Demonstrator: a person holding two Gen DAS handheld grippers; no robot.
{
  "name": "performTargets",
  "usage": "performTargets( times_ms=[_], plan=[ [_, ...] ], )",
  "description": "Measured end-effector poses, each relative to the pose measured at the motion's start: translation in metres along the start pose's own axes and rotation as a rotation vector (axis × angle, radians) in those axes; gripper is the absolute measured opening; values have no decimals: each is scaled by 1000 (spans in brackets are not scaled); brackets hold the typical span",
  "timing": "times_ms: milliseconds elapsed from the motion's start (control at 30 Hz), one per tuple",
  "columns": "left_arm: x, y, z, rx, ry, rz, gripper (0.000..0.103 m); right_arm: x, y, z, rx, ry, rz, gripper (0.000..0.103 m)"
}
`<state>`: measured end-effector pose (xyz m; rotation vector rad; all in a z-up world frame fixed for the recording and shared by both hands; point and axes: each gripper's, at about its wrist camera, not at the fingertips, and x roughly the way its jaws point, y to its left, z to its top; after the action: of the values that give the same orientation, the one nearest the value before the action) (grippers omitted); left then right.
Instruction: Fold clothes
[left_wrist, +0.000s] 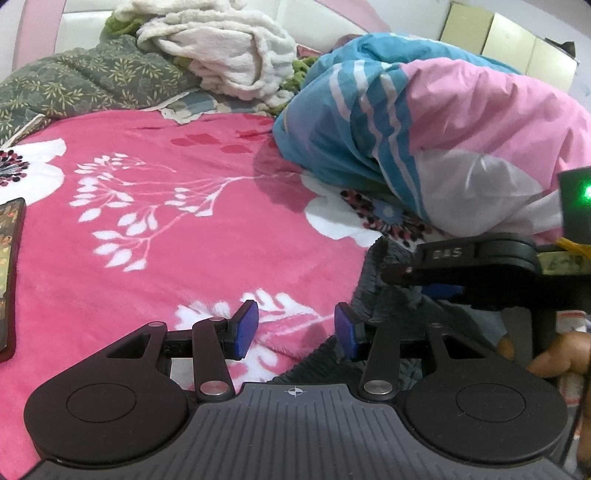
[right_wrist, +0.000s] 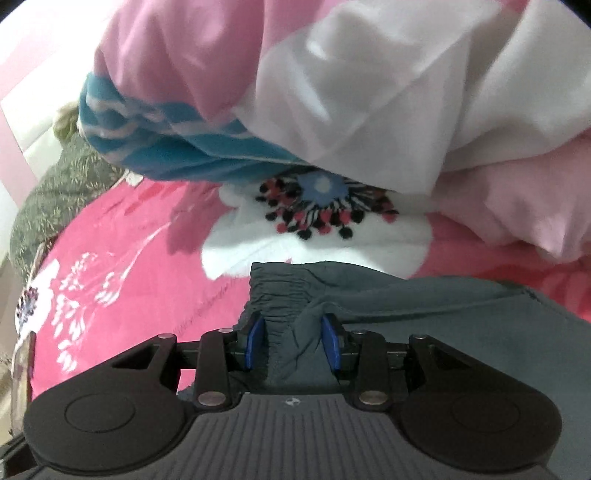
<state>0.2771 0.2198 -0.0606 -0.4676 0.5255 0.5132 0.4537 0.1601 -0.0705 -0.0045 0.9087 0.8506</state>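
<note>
A dark grey garment (right_wrist: 424, 314) with a gathered elastic waistband lies on the pink floral bedspread (left_wrist: 166, 221). My right gripper (right_wrist: 291, 343) is shut on a bunched fold of it just behind the waistband, and grey cloth fills the gap between its blue pads. In the left wrist view the right gripper (left_wrist: 402, 271) comes in from the right with the grey garment (left_wrist: 373, 295) hanging under its tip. My left gripper (left_wrist: 295, 332) stands open over the bedspread; its right pad (left_wrist: 345, 330) is beside the garment's edge, and only bedspread shows between its pads.
A bulky blue, pink and white quilt (left_wrist: 443, 129) is heaped close behind the garment. A white fluffy blanket (left_wrist: 221, 48) and a green leaf-print cover (left_wrist: 74, 85) lie at the back. A phone (left_wrist: 9, 273) rests at the left edge. A person's fingers (left_wrist: 554, 354) show at the right.
</note>
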Motion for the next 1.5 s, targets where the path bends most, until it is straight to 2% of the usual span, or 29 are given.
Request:
performTargets(
  times_ms=[133,267,333,467,567,733,867,933,1000,1100,1267,1400,1500],
  plan=[
    [-8,14,7,-65,-46,22,45,-26,-3,-2,22,-22,69,36],
    [-12,37,16,-183,-82,61,45,-39,-4,-6,57,59,144,36],
    [-12,46,19,-226,-91,79,45,-38,0,-9,70,99,154,37],
    [-14,56,23,-266,-100,93,45,-14,11,-14,80,172,81,37],
    [-15,55,23,-258,-106,87,45,-9,16,-17,99,145,96,38],
    [-15,46,23,-212,-97,47,46,-8,2,-19,200,106,145,38],
    [-12,27,17,-98,-45,-43,50,-11,-20,-26,357,47,218,37],
    [-11,15,13,-39,-22,-83,50,-29,-35,-31,437,-21,258,37],
    [-10,4,9,19,-2,-124,51,-57,-49,-36,461,-94,269,37],
    [-8,-11,-1,106,31,-149,52,-108,-71,-45,423,-171,209,37],
    [0,-24,-11,182,69,-102,52,-179,-132,-75,406,-225,-38,37],
    [4,-24,-13,191,73,-79,52,-206,-192,-101,447,-242,-271,37],
    [5,-27,-14,199,67,-64,52,-209,-226,-108,450,-256,-406,36]
  ],
)
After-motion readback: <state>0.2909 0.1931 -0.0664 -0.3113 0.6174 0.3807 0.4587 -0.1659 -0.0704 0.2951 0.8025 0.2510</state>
